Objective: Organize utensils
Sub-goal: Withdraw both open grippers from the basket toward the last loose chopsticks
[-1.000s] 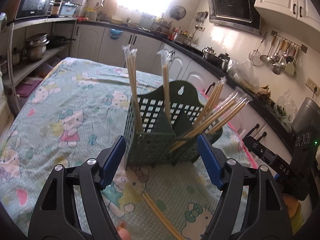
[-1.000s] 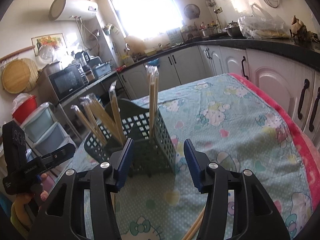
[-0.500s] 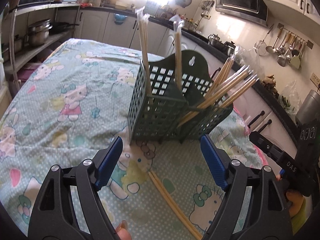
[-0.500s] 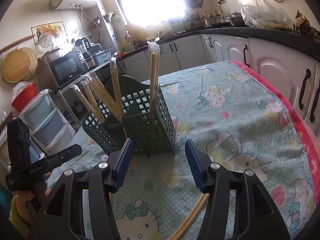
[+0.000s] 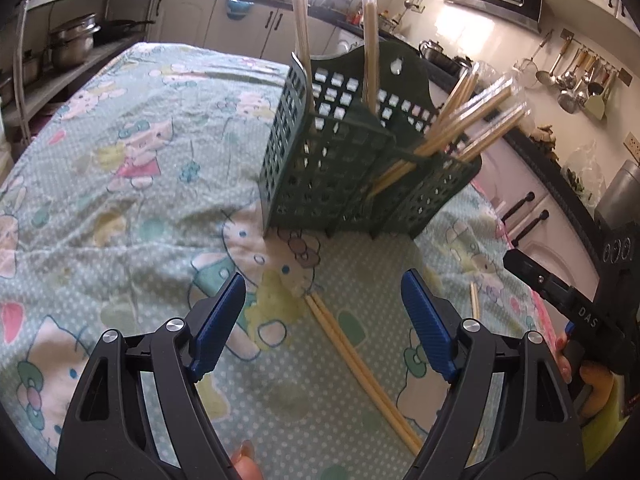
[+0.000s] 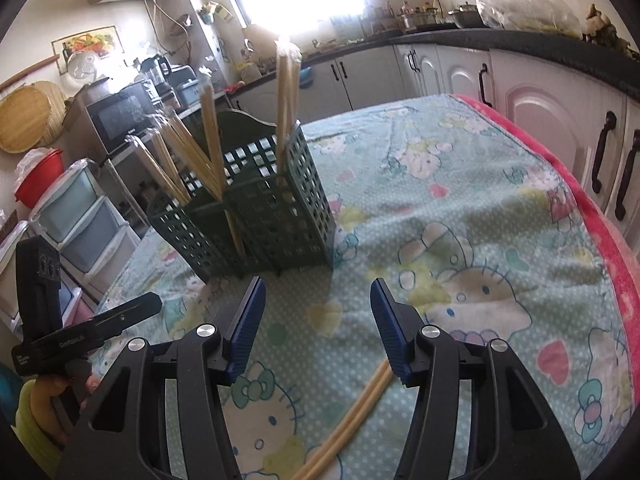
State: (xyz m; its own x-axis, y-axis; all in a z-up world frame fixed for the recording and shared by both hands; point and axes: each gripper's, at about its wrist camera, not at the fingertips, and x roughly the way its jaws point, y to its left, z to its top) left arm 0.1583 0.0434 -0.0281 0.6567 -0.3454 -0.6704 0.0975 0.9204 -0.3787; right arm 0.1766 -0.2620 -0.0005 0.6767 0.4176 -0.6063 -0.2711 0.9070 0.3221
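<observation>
On the tabletop (image 5: pixel 120 184), under a cartoon-print cloth (image 6: pixel 460 208): a dark green lattice caddy (image 5: pixel 344 176), upright, standing toward the far middle. Wrapped chopsticks (image 5: pixel 468 120) leaning out of its right compartment in the left wrist view, fanned toward the counter side; two more wrapped pairs (image 5: pixel 302 32) standing nearly upright in the other compartments. Same caddy (image 6: pixel 256 208) in the right wrist view, with the leaning bundle on its left. Nearer the front edge, a bare pair of chopsticks (image 5: pixel 360 368) lying flat on the cloth, side by side and touching, running diagonally between the two tools; seen again (image 6: pixel 356 412) just under the right gripper. A single stick (image 5: pixel 475 300) lying apart, toward the right edge. Left gripper (image 5: pixel 324 324) held above the cloth, short of the caddy, blue pads wide apart and gripping nothing. Right gripper (image 6: pixel 318 326) likewise spread and bare, hovering over the loose pair, near the caddy's front but not touching it.
</observation>
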